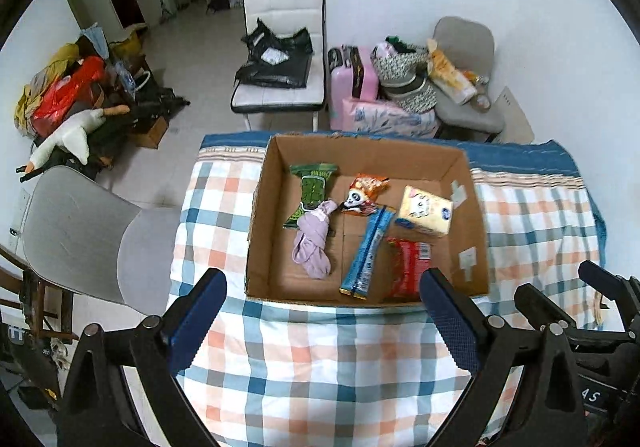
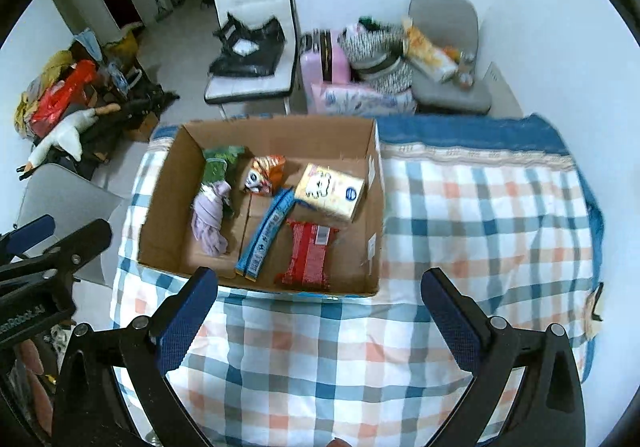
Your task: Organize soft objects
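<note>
An open cardboard box (image 1: 460, 171) (image 2: 372, 175) sits on a checked cloth. Inside lie a green packet (image 1: 310, 189) (image 2: 218, 163), a knotted lilac cloth (image 1: 312, 247) (image 2: 208, 223), an orange panda packet (image 1: 364, 193) (image 2: 264, 173), a long blue packet (image 1: 368, 251) (image 2: 266, 231), a yellow tissue pack (image 1: 426, 211) (image 2: 330, 189) and a red packet (image 1: 408, 267) (image 2: 310, 257). My left gripper (image 1: 324, 311) is open and empty, above the cloth just in front of the box. My right gripper (image 2: 320, 311) is open and empty, in front of the box's right half. The right gripper also shows at the lower right edge of the left wrist view (image 1: 592, 287).
The checked cloth (image 1: 320, 367) (image 2: 480, 227) covers the table. A grey chair (image 1: 76, 231) (image 2: 64, 199) stands at the table's left. Behind are a white chair (image 1: 280, 47), a pink suitcase (image 1: 354, 83), a loaded grey chair (image 1: 464, 59) and a floor pile (image 1: 80, 99).
</note>
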A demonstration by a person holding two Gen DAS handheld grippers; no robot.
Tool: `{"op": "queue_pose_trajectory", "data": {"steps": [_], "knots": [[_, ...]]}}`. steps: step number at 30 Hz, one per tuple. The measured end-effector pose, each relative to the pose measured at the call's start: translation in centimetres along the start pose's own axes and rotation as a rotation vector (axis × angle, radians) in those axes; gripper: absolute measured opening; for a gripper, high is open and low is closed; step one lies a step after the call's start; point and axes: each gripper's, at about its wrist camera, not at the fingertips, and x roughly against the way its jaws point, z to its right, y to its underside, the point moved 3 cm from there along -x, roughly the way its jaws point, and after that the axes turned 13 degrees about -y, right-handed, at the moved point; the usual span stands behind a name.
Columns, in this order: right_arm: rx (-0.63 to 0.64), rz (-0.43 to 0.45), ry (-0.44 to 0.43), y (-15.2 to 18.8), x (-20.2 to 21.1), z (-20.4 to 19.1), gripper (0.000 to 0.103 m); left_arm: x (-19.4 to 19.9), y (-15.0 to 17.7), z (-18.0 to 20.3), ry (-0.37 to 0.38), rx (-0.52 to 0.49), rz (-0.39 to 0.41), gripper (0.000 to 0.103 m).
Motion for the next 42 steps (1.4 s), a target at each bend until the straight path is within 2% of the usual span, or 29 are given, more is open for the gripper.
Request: {"op": "queue_pose_trajectory", "data": {"steps": [8,18,27,42], "knots": [[0.042,0.097,0.013,0.8,6.7,-1.6,0.103,5.2,1.4,-0.3,0.004,-0.009,0.08,0.099],[0.051,0.164,0.003,1.6,12.1,-2.4,0.103,9.3,2.8,-1.2,0.01,0.02,0.128,0.099],[0.063,0.19,-0.005,2.0,14.5,-2.8,0.103,11.6,3.6,-1.8,0.014,0.047,0.16,0.099],[0.065,0.195,0.003,2.5,15.4,-2.7,0.103,12.2,3.9,-1.8,0.013,0.049,0.163,0.099]]}}
